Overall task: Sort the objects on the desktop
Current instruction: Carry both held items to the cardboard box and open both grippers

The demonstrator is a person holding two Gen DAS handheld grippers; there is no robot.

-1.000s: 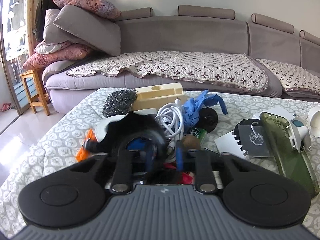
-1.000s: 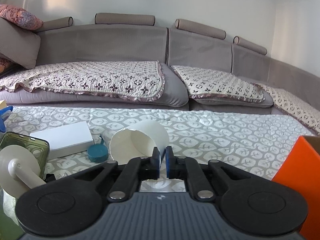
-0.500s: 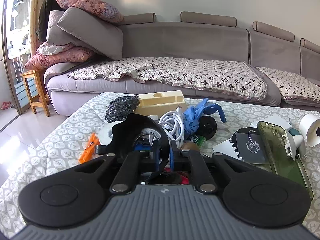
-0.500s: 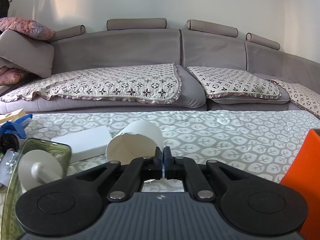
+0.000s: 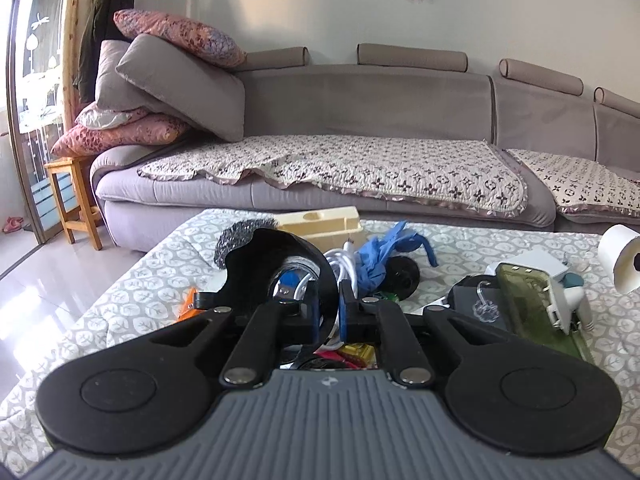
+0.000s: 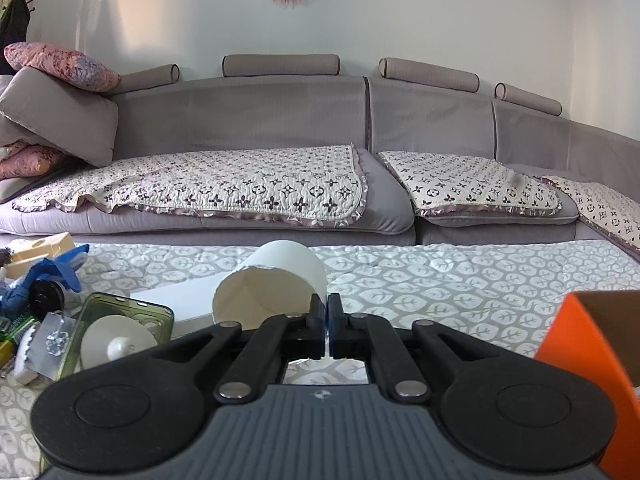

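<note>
**A:** ok so what's the left hand-held gripper point(image 5: 329, 312) got? Looks like a tape thing.

**B:** yeah, its jaws have just been closing and now they're clamped on the rim of a black tape dispenser point(image 5: 276, 268). Glossy black shell, curved like a snail, with a jagged notch at about 10 o'clock and a shiny roll core showing through the middle. It's lifted up in front of the pile, not lying flat.

**A:** and the pile behind it?

**B:** total junk drawer on the counter point(image 5: 132, 300) with its grey leaf-print cloth. At 12 o'clock from the dispenser there's a cream plastic block point(image 5: 320, 220), a dark steel scrubber point(image 5: 236, 236) next to that, then a coiled white cable point(image 5: 346, 264) and a crumpled blue glove point(image 5: 384, 252) toward 2 o'clock. Further right at 3 o'clock, a smoky green clear case point(image 5: 532, 304) lying on its side.

**A:** right one?

**B:** right hand-held gripper point(image 6: 328, 322) is pinching the lip of a white paper cup point(image 6: 276, 284). Fingers pressed together with just the thin cup wall between them. Cup is tipped sideways, mouth facing the camera and off to 9 o'clock, rim a bit ragged. Plain white, no print.

**A:** anything near it?

**B:** orange box point(image 6: 592, 364) at 3 o'clock, corner only. A flat white box point(image 6: 180, 300) is behind the cup at 9 o'clock.
</note>
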